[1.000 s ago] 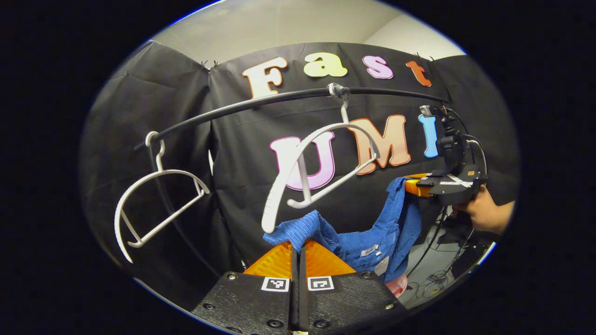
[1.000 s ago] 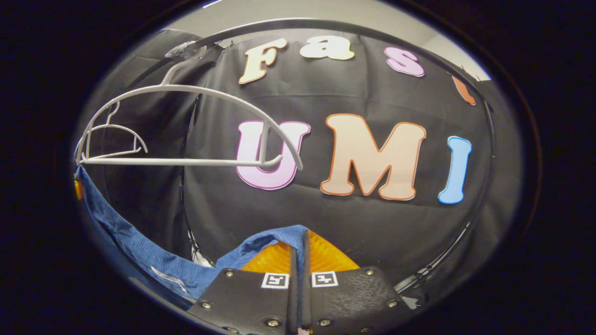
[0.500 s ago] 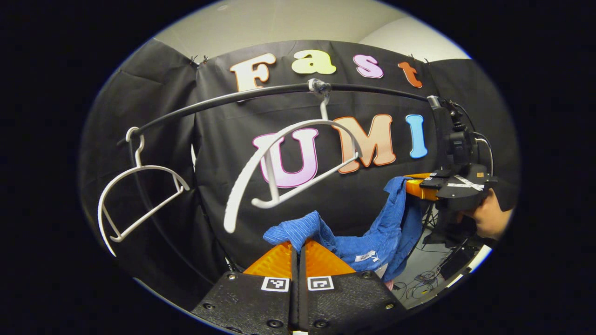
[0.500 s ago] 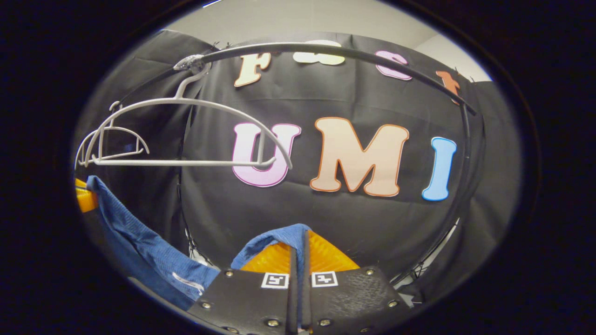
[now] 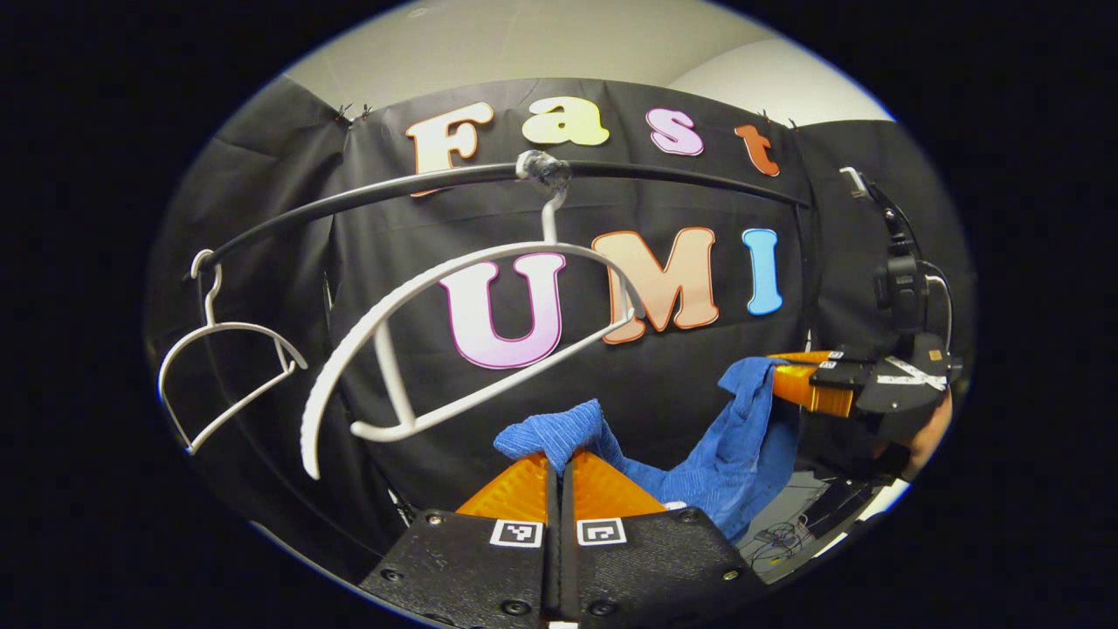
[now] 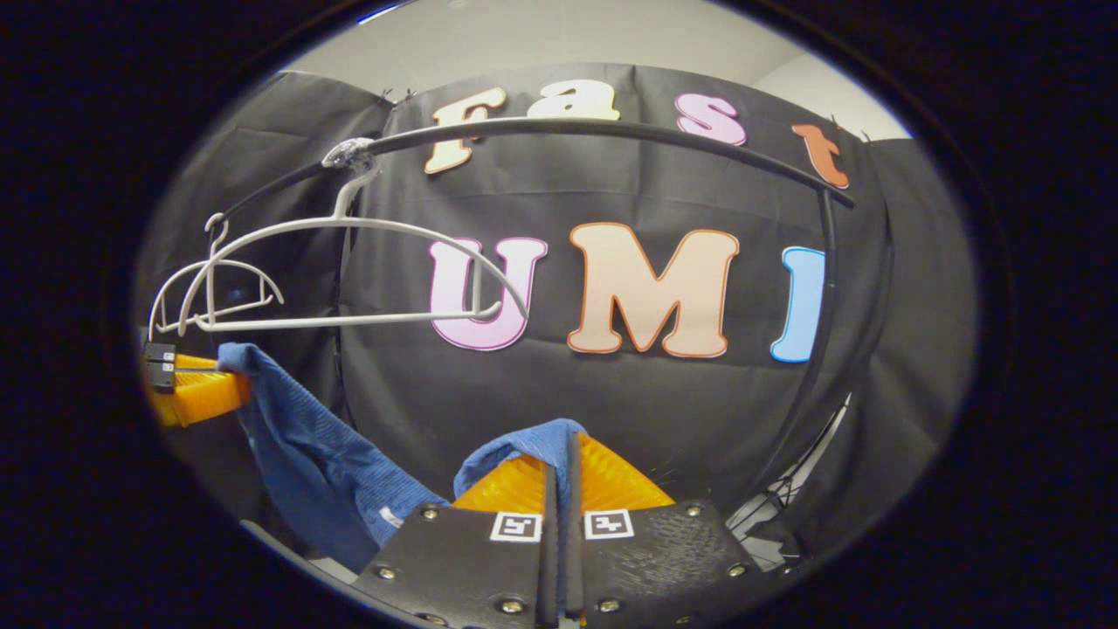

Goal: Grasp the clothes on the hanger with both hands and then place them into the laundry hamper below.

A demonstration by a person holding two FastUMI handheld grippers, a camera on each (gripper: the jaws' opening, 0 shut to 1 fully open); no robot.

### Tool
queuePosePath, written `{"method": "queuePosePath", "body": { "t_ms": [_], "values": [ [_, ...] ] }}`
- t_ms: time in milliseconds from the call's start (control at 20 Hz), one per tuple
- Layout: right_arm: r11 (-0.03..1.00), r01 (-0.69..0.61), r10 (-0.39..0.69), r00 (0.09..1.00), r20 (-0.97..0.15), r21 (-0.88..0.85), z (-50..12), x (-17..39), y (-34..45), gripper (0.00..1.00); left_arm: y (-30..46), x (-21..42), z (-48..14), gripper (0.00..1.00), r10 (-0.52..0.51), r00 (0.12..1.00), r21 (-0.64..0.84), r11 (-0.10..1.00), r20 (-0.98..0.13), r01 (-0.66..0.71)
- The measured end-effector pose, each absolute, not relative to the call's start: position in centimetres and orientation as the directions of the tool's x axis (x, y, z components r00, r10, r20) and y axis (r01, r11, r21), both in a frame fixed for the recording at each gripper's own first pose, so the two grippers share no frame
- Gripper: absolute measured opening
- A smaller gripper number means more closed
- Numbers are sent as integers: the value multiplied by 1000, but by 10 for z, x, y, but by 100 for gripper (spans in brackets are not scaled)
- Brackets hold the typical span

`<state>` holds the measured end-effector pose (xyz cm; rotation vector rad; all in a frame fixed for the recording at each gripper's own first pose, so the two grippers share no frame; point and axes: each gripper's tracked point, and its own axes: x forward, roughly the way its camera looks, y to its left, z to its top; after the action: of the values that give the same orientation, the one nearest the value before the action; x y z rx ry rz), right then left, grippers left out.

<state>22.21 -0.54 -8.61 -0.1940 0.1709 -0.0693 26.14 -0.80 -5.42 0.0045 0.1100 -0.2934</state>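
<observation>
Left tool [image 5: 560, 454] fingers pressed together on a bunched corner of the blue garment [image 5: 699, 454], cloth sticking up just past the tips. Right tool [image 6: 560, 459] likewise clamped on another edge of the same garment [image 6: 306, 437], a fold draped over its tips.

In left gripper view the right tool [image 5: 790, 376] shows far right, a hand [image 5: 930, 432] behind it, cloth pinched in its tips. Garment strung between the two tools, long axis running roughly side to side, left end lower, right end higher, middle sagging down in a loose swag. In right gripper view the left tool [image 6: 231, 384] sits at far left gripping the other end; cloth hangs from it down and across toward the right tool.

Garment is off the hanger [image 5: 454, 341], below and in front of it, not touching. That white hanger hangs bare from the black rail [image 5: 393, 188], tilted, left shoulder end dipping low. Second white hanger [image 5: 223, 367] farther left on the same rail, also bare. Rail [image 6: 611, 131] arcs across the top in right gripper view, both hangers [image 6: 349, 271] at left.

Bit of floor with cables [image 5: 786, 533] at lower right in left gripper view. Hamper not seen.
</observation>
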Motion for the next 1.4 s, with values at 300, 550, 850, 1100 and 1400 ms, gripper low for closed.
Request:
{"method": "queuePosePath", "body": {
  "t_ms": [300,550,850,1100,1400],
  "values": [
    [989,65,-87,983,-165,-136,-81,220,-2,4,-31,282,-52,0,-269,958,-68,962,-98,263],
    [993,82,-96,980,-172,-83,-79,225,2,4,-32,296,-54,0,-199,977,-127,974,-74,188],
    [997,37,-46,989,-138,-68,-69,234,20,4,-39,306,-52,0,-171,983,-130,978,-65,161],
    [1000,17,-19,990,-137,-14,-64,243,19,4,-45,317,-43,0,-149,988,-131,981,-45,142],
    [1000,-8,7,985,-173,-7,-85,258,11,4,-70,333,-61,0,-153,986,-134,981,-73,142]
  ]
}}
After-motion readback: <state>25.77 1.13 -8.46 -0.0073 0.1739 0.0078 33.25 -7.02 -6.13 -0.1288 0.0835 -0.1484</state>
